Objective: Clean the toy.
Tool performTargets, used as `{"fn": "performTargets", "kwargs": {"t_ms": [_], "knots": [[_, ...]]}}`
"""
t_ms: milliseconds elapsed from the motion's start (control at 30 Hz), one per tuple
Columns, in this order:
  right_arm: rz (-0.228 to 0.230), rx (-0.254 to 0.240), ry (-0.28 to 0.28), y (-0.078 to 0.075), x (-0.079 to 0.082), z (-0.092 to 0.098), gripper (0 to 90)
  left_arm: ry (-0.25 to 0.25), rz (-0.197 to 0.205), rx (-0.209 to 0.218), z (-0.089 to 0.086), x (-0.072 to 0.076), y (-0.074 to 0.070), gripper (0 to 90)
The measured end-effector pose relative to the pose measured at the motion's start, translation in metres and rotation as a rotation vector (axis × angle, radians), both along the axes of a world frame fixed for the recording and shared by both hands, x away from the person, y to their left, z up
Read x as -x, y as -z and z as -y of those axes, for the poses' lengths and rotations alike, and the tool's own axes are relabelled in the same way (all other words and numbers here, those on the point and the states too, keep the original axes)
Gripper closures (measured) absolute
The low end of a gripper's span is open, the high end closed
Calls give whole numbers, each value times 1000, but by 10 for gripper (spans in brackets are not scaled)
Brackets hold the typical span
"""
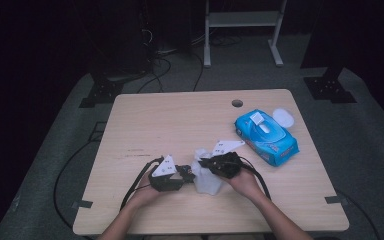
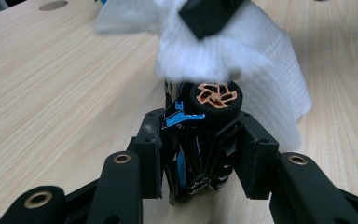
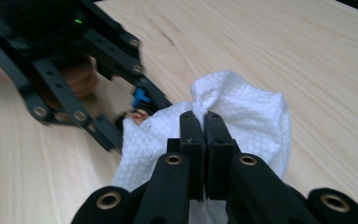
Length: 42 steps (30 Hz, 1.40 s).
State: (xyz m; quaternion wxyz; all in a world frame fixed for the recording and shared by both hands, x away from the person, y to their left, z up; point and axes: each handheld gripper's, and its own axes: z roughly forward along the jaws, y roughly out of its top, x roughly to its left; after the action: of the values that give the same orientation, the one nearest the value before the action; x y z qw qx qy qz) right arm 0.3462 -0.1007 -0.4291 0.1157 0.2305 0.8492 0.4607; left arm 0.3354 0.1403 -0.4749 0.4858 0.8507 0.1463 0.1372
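The pale wooden table (image 1: 145,125) is bearing a blue wipes pack (image 1: 266,137), lying unused. The right gripper (image 3: 204,122) is pinching a white textured wipe (image 3: 254,121), wiping the black-and-blue toy car (image 2: 200,140) clamped steady in the left gripper (image 2: 198,154).

Light wooden table (image 1: 150,125), blue wipes pack (image 1: 266,136) lying on it

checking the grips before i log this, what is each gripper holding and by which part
The left gripper clamps a small toy car across its sides; the right gripper pinches a white wipe by a bunched fold.
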Motion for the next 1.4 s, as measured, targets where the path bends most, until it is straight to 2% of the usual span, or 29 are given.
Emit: {"fn": "performTargets", "kwargs": {"t_ms": [167,267,333,533,700,1033,1233,1400], "knots": [[-8,-23,-66,-1,5,-26,879,-6,-3,2,1,0,0,582],[1,-2,-84,0,7,-34,878,-9,-6,3,1,1,0,582],[2,0,-70,0,6,-30,878,-7,-3,2,1,0,0,582],[33,43,11,-3,1,3,879,-7,2,-2,1,0,0,582],[29,32,67,-3,-1,28,878,-5,0,-2,0,0,0,582],[30,24,112,-3,-3,49,878,-3,3,-5,0,0,0,582],[27,22,107,-3,-2,44,878,-2,4,-6,0,0,0,582],[19,10,19,-1,2,12,879,-3,9,-11,1,0,0,580]]}}
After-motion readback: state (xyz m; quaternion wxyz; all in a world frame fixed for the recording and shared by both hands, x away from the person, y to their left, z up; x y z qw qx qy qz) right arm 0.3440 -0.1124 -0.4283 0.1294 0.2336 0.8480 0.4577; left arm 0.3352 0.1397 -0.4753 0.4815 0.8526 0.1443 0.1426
